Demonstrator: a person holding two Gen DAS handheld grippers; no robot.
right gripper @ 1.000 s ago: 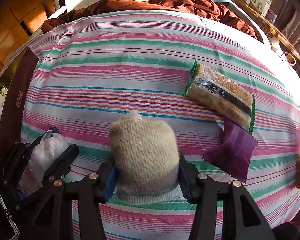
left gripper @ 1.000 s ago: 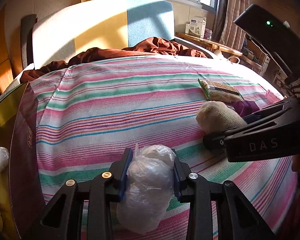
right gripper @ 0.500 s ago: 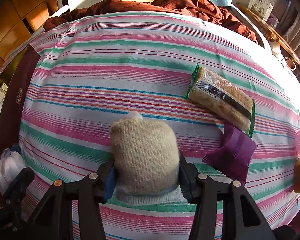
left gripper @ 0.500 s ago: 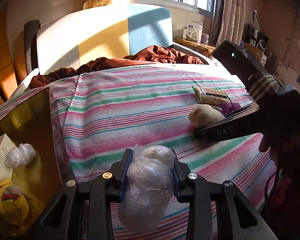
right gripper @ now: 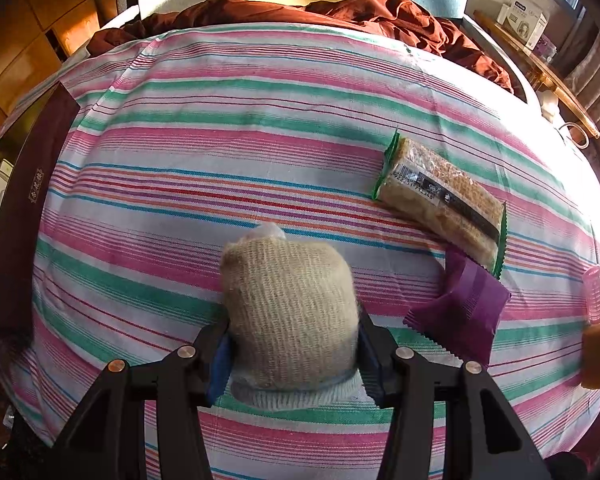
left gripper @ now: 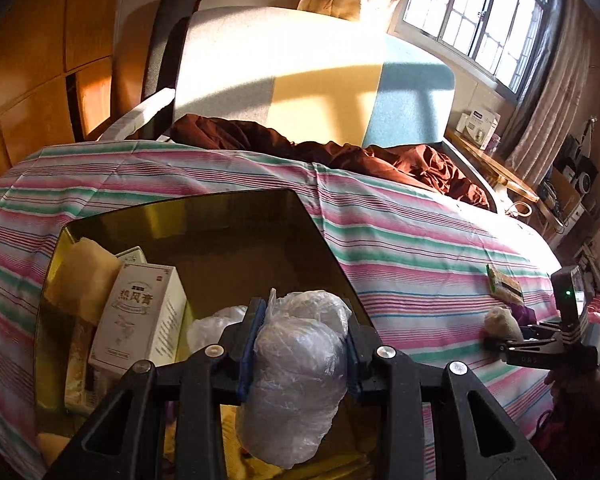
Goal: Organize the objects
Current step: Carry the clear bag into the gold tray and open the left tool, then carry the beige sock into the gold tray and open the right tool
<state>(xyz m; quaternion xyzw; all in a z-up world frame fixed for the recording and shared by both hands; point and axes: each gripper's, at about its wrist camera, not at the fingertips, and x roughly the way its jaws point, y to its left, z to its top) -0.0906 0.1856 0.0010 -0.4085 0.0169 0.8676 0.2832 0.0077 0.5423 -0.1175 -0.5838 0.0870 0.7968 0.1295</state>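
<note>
Over the open box [left gripper: 204, 216] at the bed's left edge, the left gripper [left gripper: 300, 344] now hangs with the plastic bundle [left gripper: 296, 376] clamped tight between its pads. A second ago the bundle was low over the striped sheet [left gripper: 400, 248] with the box only at the frame's edge; now the carton [left gripper: 140, 312], a second plastic wad [left gripper: 212, 324] and a yellow sponge [left gripper: 84, 276] sit below it. So the carry looks done and release into the box is likely next. The right gripper [right gripper: 292, 344] has not moved: jaws partly closed on the knit roll [right gripper: 288, 312], which rests on the sheet. Snack bar [right gripper: 444, 196], purple packet [right gripper: 460, 308], pink item [right gripper: 594, 292] and amber block [right gripper: 598, 352] remain unsorted on the bed.
</note>
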